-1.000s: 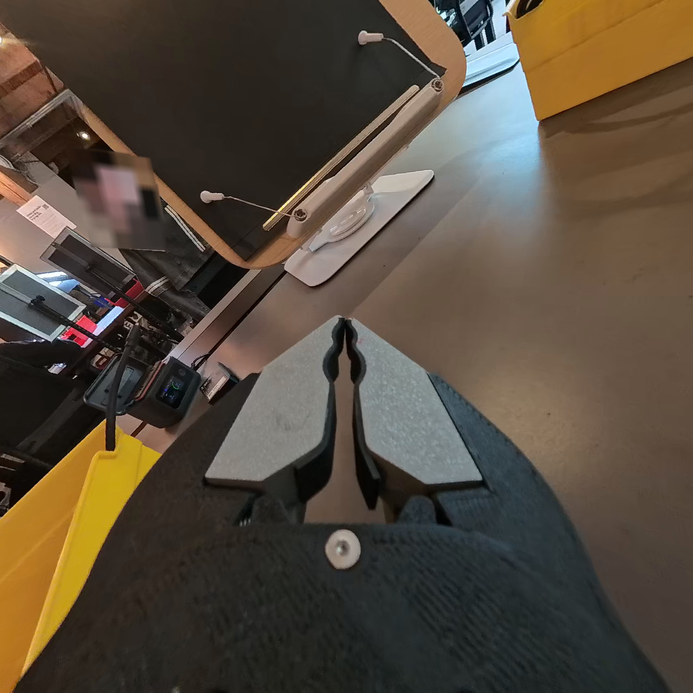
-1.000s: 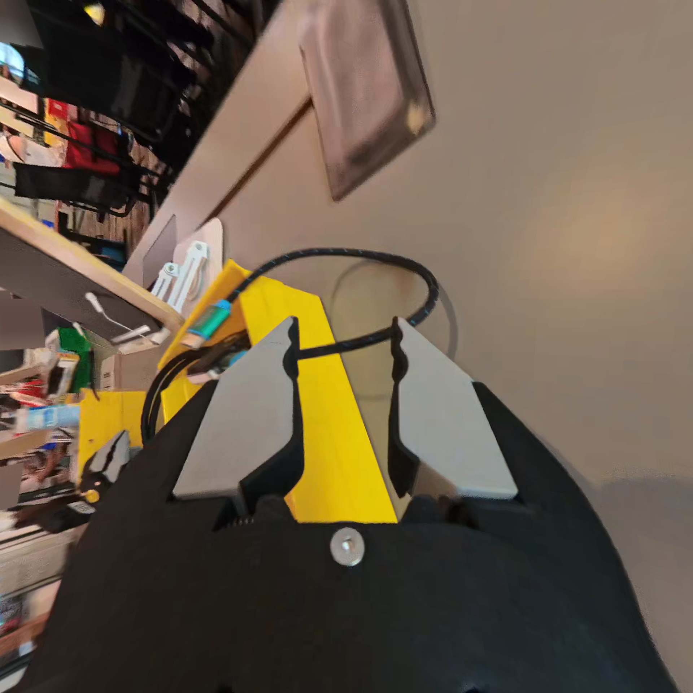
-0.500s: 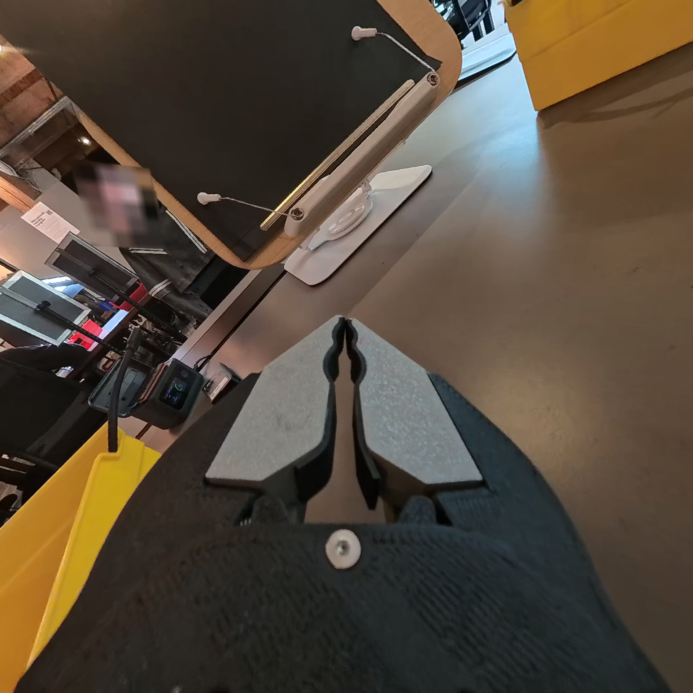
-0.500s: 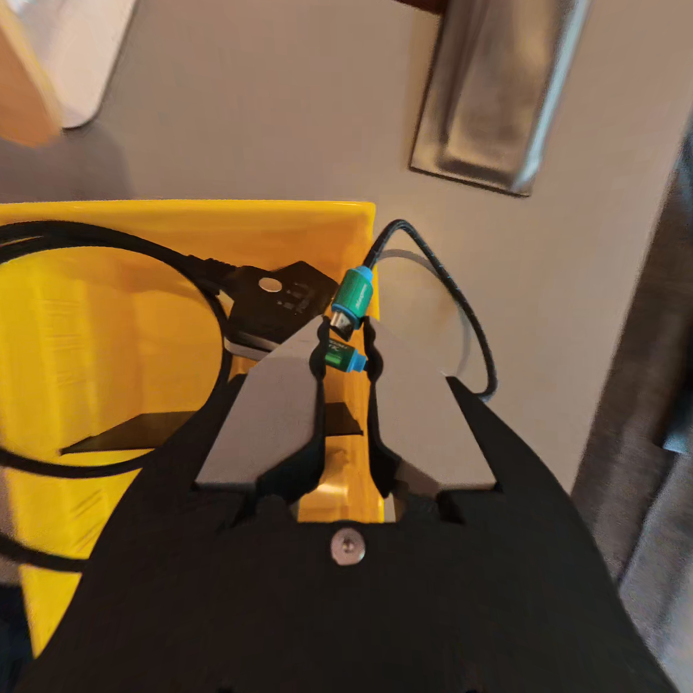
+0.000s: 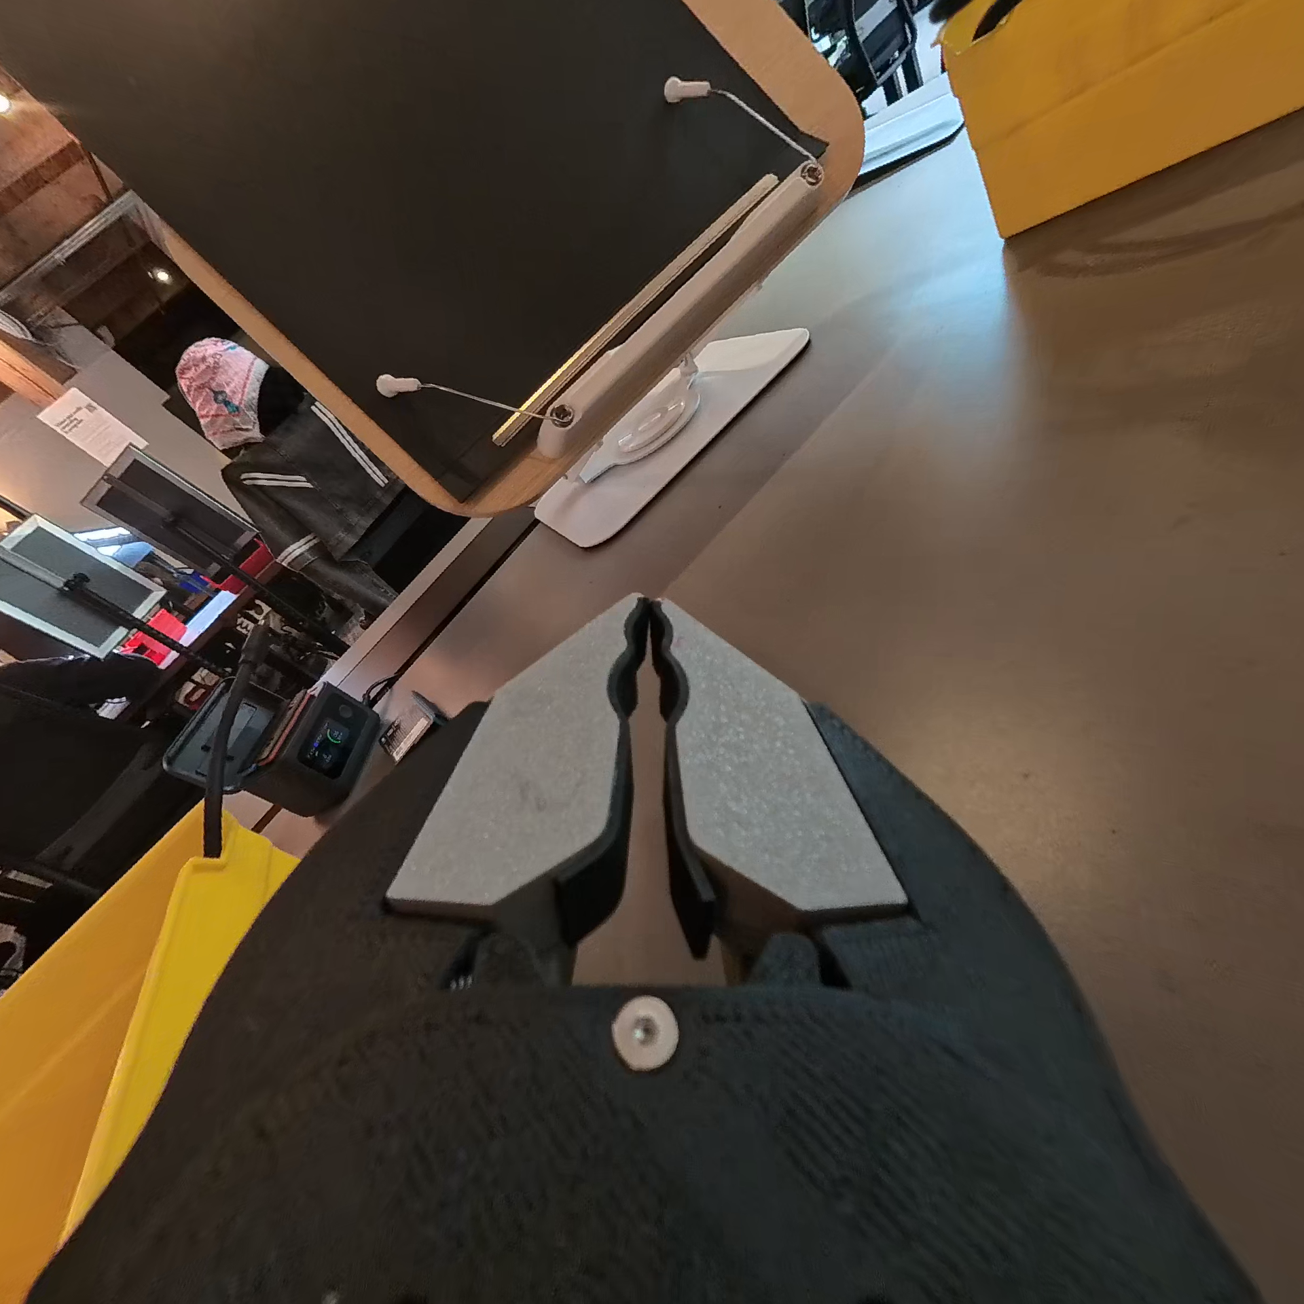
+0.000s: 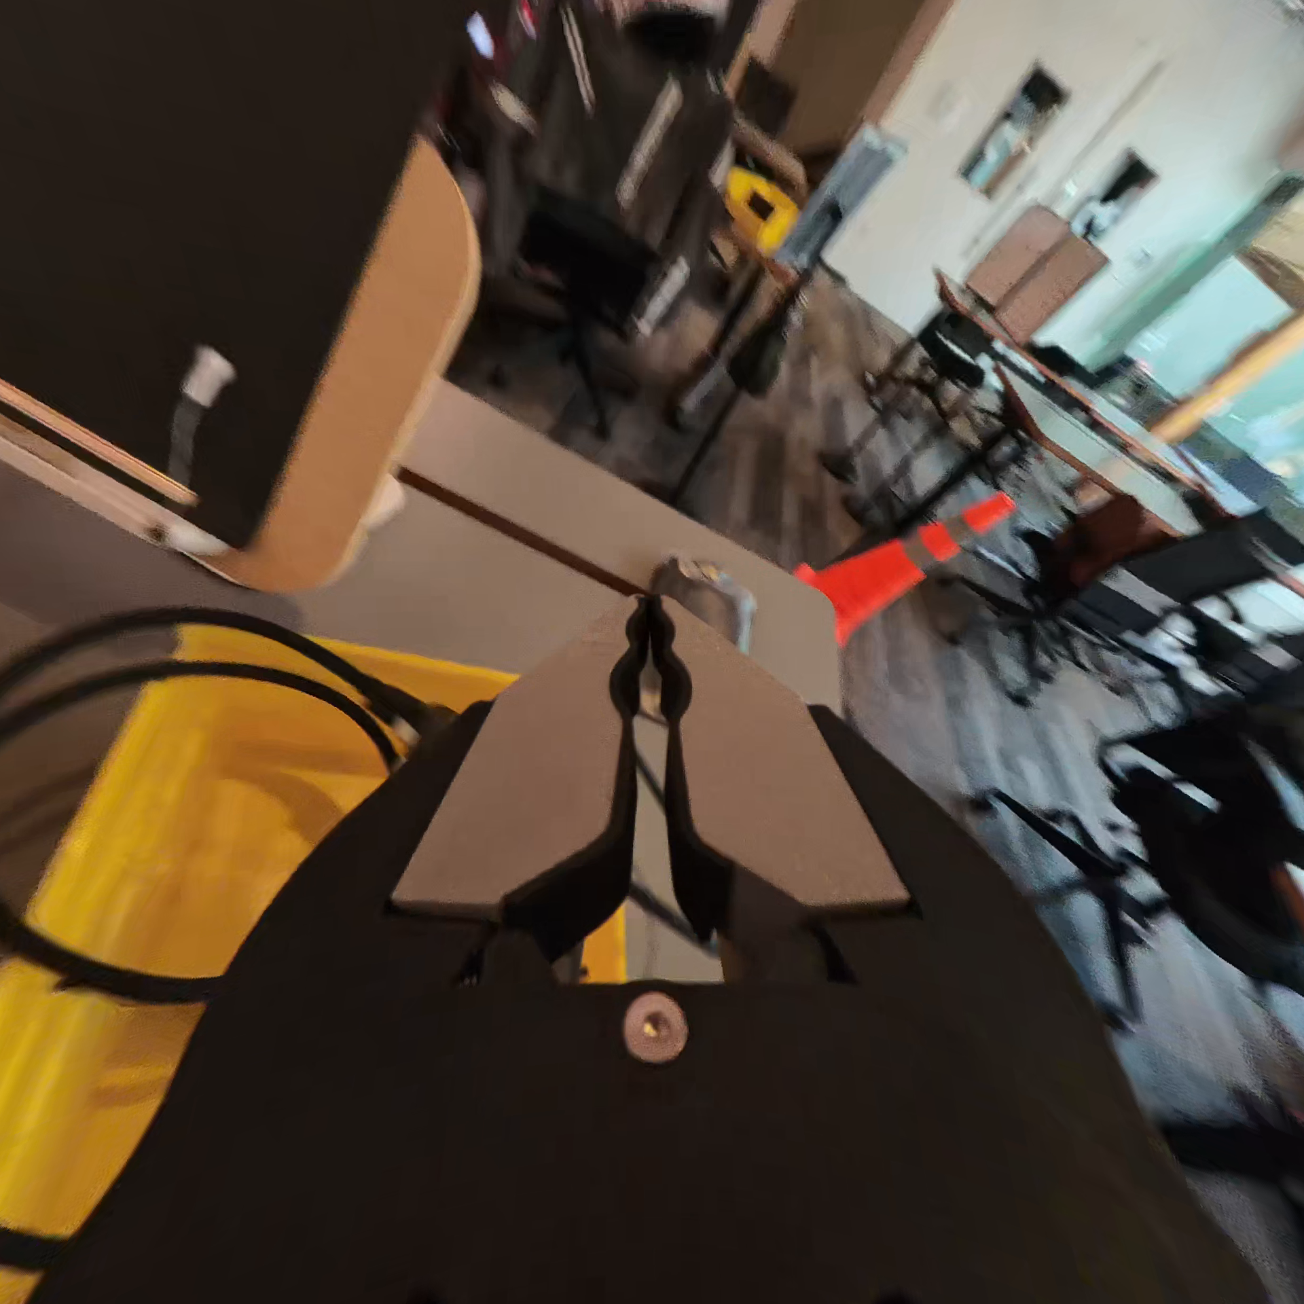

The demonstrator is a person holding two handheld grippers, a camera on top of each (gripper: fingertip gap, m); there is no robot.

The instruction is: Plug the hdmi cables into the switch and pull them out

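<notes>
My left gripper (image 5: 649, 605) is shut and empty, low over the dark table (image 5: 1023, 635). A black cable (image 5: 226, 741) stands up out of the yellow bin (image 5: 106, 988) at its lower left. My right gripper (image 6: 649, 603) is shut with nothing showing between its tips; the view is blurred. It is above the near corner of a yellow bin (image 6: 212, 811). Black cables (image 6: 303, 638) loop over that bin to its left. A thin dark line shows through the gap under its fingers. The switch and the green connectors are out of sight.
A dark wood-edged board (image 5: 494, 212) on a white stand base (image 5: 677, 437) stands ahead left. A second yellow bin (image 5: 1101, 120) is far right. A small black device with a screen (image 5: 328, 748) sits at the table edge. A metal plate (image 6: 705, 600), an orange cone (image 6: 910, 557) and chairs lie beyond.
My right gripper swung up from looking down into the bin at the green connectors and closed fully; it now faces the room. My left gripper has hardly moved.
</notes>
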